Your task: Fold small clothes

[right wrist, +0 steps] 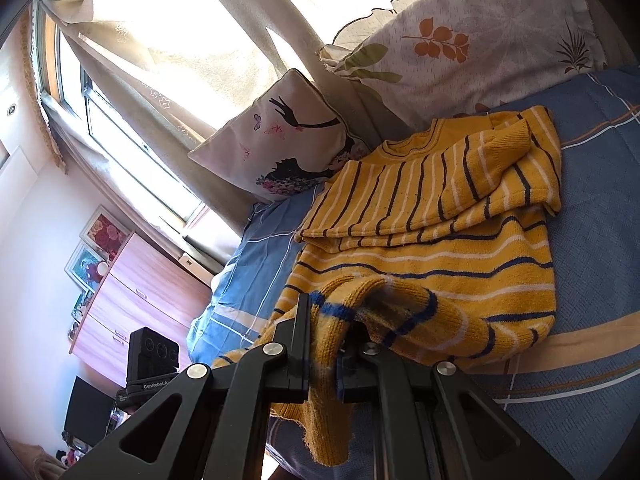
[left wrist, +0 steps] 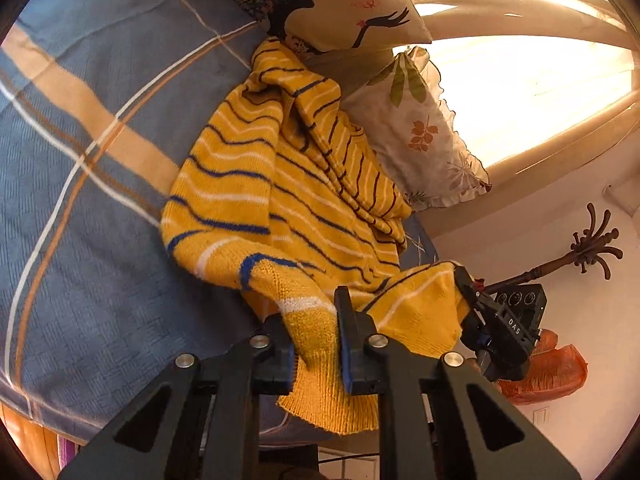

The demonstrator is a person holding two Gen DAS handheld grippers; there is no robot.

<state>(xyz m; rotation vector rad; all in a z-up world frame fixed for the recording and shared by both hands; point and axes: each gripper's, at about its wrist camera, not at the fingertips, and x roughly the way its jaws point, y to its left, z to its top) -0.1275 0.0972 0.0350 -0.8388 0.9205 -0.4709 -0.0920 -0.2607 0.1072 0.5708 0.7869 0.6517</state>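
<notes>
A yellow knitted sweater [left wrist: 280, 184] with dark blue and white stripes lies crumpled on the bed [left wrist: 80, 160], which has a blue cover crossed by tan and white bands. Its hem end hangs over the near edge of the bed, and both tongs have hold of that end.

In the left wrist view, the left tongs [left wrist: 316, 336] are closed down on a fold of the hem, with the knit bunched between the two pads and a flap hanging below them. To the right of the sweater in this view the right tongs [left wrist: 468, 292] appear from the side, gripping the adjacent corner of the same hem.

The right wrist view shows the right tongs [right wrist: 324, 340] nearly closed on a thick roll of knit, with a loose flap drooping beneath. Only this view shows the sweater's round neckline and a ribbed cuff folded over the body at the far end. The camera block of the other gripper [right wrist: 154, 354] sits left of the sweater here.

Beyond the sweater lie a leaf-print pillow [right wrist: 460, 40] and a cushion [right wrist: 280, 140] printed with a dark figure, against a curtained window [right wrist: 168, 20]. A wooden cabinet [right wrist: 136, 300] shows only in the right view; a coat stand [left wrist: 592, 244] only in the left.
</notes>
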